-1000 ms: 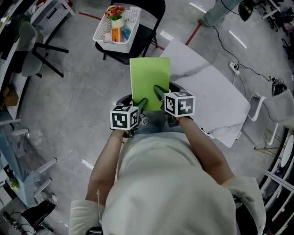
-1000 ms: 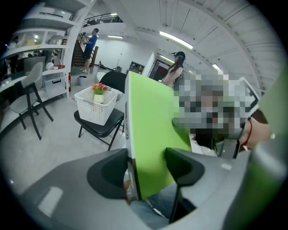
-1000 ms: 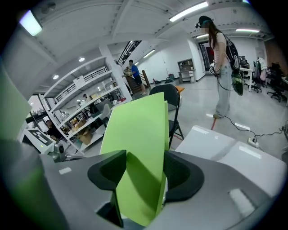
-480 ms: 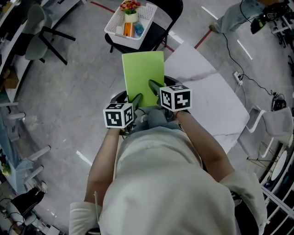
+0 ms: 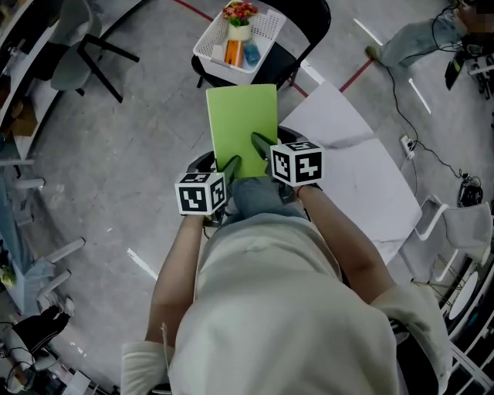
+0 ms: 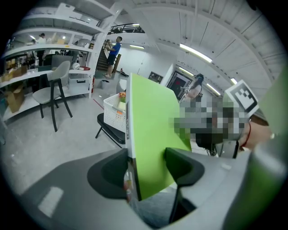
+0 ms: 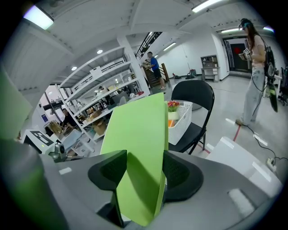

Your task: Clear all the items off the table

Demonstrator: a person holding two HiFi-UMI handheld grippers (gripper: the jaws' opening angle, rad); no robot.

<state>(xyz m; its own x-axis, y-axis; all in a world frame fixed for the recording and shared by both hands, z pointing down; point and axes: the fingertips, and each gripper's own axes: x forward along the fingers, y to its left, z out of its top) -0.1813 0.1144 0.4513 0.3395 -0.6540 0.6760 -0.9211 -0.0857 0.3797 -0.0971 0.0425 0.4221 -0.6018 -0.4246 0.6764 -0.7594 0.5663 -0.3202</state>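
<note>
1. The book [image 5: 243,127] is off the table [image 5: 363,177]. It is held in the air in front of the person, above the floor, its far edge pointing at the basket [image 5: 270,27] on the chair [image 5: 305,19].
2. The left gripper [image 6: 146,168] is clamped on the book's near edge at the spine side, with 1 pad on each cover.
3. The right gripper [image 7: 139,173] is clamped on the same near edge, just beside the left, again with a pad on each face.
4. The step in hand looks like carrying the book to the basket. Both grips sit at 1 end, so the far end will want to droop; hold both firm and move the 2 grippers together so the book does not twist.
5. The basket already holds a small flower pot [image 5: 240,15] and other items. Aim for the free side, or stand the book along a wall, so the pot is not knocked.
6. Lower the book until it rests before opening either gripper, then release both at once.
7. Writing: the green cover shows none. The left gripper view shows small print on the spine, too blurred to read. The cubes [image 5: 297,163] carry only black-and-white square markers, no letters.
</note>
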